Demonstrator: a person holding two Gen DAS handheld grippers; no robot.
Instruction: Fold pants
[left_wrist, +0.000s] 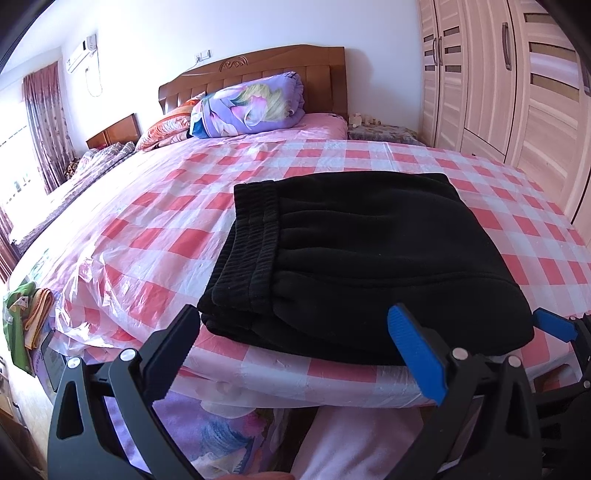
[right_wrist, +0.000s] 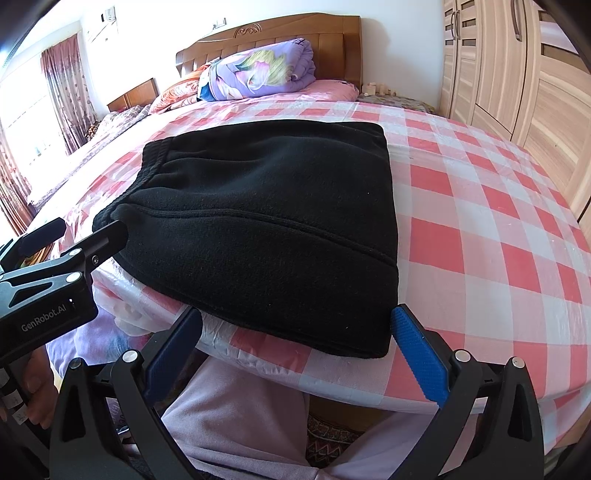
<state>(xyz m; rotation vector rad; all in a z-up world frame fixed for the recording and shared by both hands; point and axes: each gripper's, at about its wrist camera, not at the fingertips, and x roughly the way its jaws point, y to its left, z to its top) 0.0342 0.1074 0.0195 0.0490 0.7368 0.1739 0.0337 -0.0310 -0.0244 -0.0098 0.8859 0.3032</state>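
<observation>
The black pants (left_wrist: 354, 258) lie folded into a thick rectangular stack near the front edge of the bed, elastic waistband on the left side; they also show in the right wrist view (right_wrist: 266, 229). My left gripper (left_wrist: 295, 354) is open and empty, its fingers just short of the stack's near edge. My right gripper (right_wrist: 295, 350) is open and empty at the stack's near right corner. The left gripper also shows at the left of the right wrist view (right_wrist: 88, 236), beside the stack's left corner.
The bed carries a pink-and-white checked plastic sheet (left_wrist: 155, 236). A rolled purple quilt (left_wrist: 251, 107) and pillows lie by the wooden headboard (left_wrist: 258, 62). A wardrobe (left_wrist: 517, 81) stands at the right. Folded cloths (left_wrist: 26, 317) lie at the bed's left corner. The person's legs (right_wrist: 236, 413) are below.
</observation>
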